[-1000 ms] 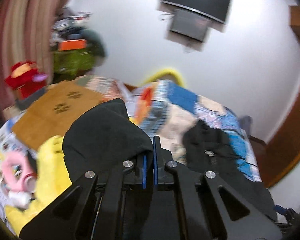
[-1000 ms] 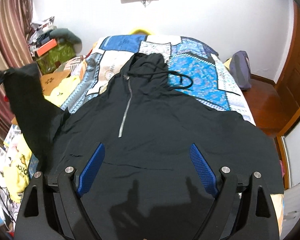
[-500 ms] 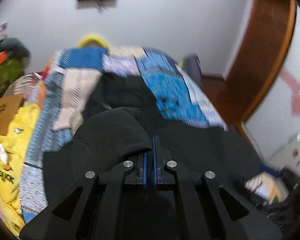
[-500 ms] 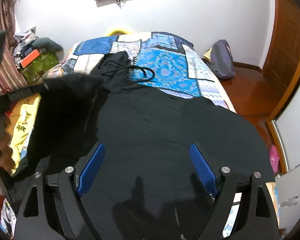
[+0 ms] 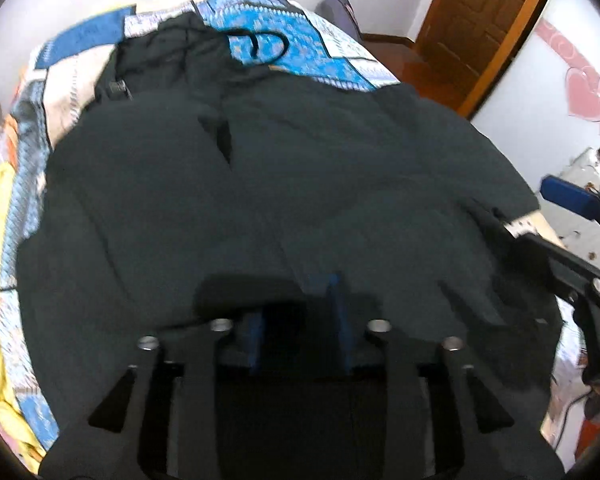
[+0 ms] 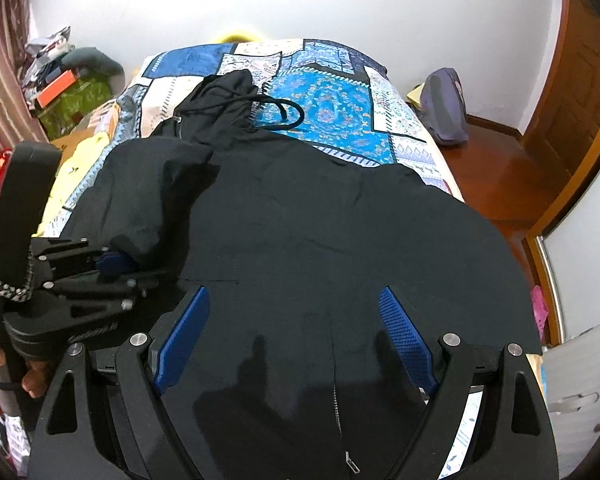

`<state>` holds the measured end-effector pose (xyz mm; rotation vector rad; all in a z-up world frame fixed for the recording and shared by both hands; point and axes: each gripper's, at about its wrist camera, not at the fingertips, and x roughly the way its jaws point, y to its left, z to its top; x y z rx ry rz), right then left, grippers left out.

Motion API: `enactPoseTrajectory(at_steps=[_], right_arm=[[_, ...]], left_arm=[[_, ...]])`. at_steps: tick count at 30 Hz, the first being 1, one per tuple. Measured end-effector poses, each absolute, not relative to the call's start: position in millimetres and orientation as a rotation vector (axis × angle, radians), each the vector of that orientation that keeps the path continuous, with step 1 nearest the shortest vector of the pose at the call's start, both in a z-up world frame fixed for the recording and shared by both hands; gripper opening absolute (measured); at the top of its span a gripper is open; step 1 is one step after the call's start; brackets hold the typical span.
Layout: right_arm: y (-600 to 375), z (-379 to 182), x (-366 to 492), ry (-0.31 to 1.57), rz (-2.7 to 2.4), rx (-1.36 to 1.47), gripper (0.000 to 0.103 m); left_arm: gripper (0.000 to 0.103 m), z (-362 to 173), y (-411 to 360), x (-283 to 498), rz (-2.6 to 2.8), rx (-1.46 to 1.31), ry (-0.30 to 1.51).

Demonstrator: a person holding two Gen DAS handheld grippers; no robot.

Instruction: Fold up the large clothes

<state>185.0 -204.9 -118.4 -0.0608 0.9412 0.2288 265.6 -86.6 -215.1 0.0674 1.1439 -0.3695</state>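
Observation:
A large black zip hoodie (image 6: 320,232) lies spread on the bed, hood (image 6: 224,92) and drawstring toward the far end. Its left sleeve (image 6: 152,188) is folded over the body. My left gripper (image 5: 298,320) hovers low over the hoodie's near part (image 5: 260,184); its blue pads stand slightly apart, with dark cloth between or just under them, blurred. In the right wrist view the left gripper (image 6: 116,262) sits at the sleeve's end. My right gripper (image 6: 294,332) is open wide and empty above the hoodie's hem; it also shows in the left wrist view (image 5: 572,216).
The bed has a blue patchwork quilt (image 6: 324,96). A yellow garment (image 6: 72,164) lies along its left edge. Cluttered boxes (image 6: 68,92) stand at the far left. A grey bag (image 6: 446,106) sits on the wooden floor at right, near a brown door (image 6: 584,92).
My left gripper carried the sleeve from the left side across onto the hoodie's body and lowered it. Its pads went from tightly shut to slightly parted. The right gripper stayed open over the hem.

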Motion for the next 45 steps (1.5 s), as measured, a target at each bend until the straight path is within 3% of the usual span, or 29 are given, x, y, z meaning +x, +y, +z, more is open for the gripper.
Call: enactPoseTrajectory(at_steps=[4, 13, 23, 35, 37, 39, 41, 42, 45], right_arm=[[-195.8, -108.1, 182.9, 0.92, 0.24, -0.089, 0.085], [-132.1, -86.7, 188.5, 0.861, 0.344, -0.198, 0.085], [-30.4, -106.7, 198.8, 0.87, 0.511, -0.418, 0.085], [40.8, -179.5, 222.3, 0.916, 0.478, -0.706, 0.082], [39.2, -179.1, 221.8, 0.894, 0.484, -0.72, 0.078], [38.5, -179.5, 224.1, 0.88, 0.47, -0.723, 0.06], [35.7, -180.4, 227.6, 0.895, 0.488, -0.701, 0.051], [34.3, -180.2, 228.8, 0.906, 0.5, -0.683, 0.039], [26.7, -174.5, 229.8, 0.909, 0.505, -0.64, 0.026]], left_arm=[[0.052, -198.3, -71.8, 246.9, -0.374, 0.076, 1.11], [0.073, -135.7, 21.1, 224.2, -0.206, 0.033, 0.91], [0.074, -143.8, 123.4, 210.9, 0.006, -0.009, 0.89], [0.074, -210.0, 155.1, 209.7, 0.043, -0.034, 1.017], [0.074, -223.9, 156.3, 211.1, 0.043, -0.038, 1.048], [0.074, -237.2, 155.7, 212.5, 0.042, -0.04, 1.083], [0.074, -248.9, 154.7, 213.1, 0.044, -0.039, 1.108], [0.074, -253.5, 154.1, 212.7, 0.046, -0.039, 1.117], [0.075, -261.9, 153.3, 212.1, 0.043, -0.048, 1.128]])
